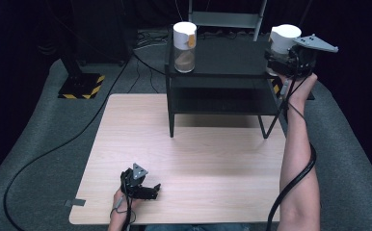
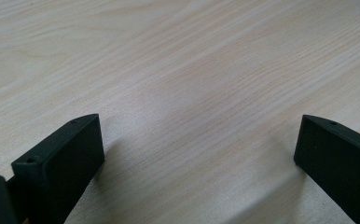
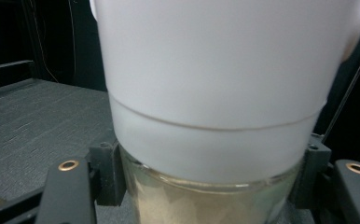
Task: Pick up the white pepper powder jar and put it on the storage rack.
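the right gripper (image 1: 286,54) was up at the right end of the black shelf (image 1: 222,62), near the top of the high view. its jaws were squeezed tight on a jar (image 1: 284,39) with a white lid. in the right gripper view the jar (image 3: 215,116) sat right between the two black jaws, with the white lid on top and clear glass under it. something light brown was inside the glass. the dark top of the shelf (image 3: 33,116) lay off to the left of the jar in that view. i could not tell if the jar was touching the shelf or was lifted off it.

a second jar (image 1: 184,46) stood on the left part of the shelf top, well apart from the first one. it had a white lid too and brown stuff at the bottom.

the left gripper (image 1: 143,185) rested low on the wooden table (image 1: 213,159), near the front edge. its jaws were spread wide, with nothing between them but bare wood (image 2: 192,93).
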Motion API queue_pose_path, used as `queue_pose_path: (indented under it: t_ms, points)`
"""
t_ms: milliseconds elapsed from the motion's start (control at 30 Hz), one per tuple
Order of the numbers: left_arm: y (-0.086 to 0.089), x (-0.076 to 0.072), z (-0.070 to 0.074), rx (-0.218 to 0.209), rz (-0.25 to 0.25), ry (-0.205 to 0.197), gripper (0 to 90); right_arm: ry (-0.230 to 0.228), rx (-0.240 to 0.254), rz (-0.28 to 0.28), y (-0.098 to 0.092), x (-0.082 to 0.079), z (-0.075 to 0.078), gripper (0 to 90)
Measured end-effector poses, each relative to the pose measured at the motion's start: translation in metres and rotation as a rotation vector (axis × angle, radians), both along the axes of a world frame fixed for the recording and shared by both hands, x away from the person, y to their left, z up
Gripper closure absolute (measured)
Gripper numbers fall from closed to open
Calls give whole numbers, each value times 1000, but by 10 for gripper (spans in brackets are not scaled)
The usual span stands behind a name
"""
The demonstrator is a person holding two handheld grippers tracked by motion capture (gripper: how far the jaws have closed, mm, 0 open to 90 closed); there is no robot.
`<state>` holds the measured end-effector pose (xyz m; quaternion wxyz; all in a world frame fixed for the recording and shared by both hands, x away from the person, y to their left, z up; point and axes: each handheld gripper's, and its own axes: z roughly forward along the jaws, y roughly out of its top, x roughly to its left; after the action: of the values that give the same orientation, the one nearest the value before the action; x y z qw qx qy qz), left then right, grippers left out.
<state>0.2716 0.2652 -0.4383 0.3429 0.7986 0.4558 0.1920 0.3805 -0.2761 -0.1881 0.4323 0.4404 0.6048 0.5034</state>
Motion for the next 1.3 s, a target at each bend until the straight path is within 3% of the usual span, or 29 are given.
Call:
queue_pose_path:
  t_ms: [667, 933, 1300]
  points:
    - [0, 0, 0, 0, 0, 0, 10, 32, 5, -16, 0, 13, -1, 301]
    - [0, 0, 0, 0, -1, 0, 12, 31, 68, 2, -10, 15, -7, 301]
    - [0, 0, 0, -1, -4, -2, 16, 32, 65, 10, -12, 15, -7, 301]
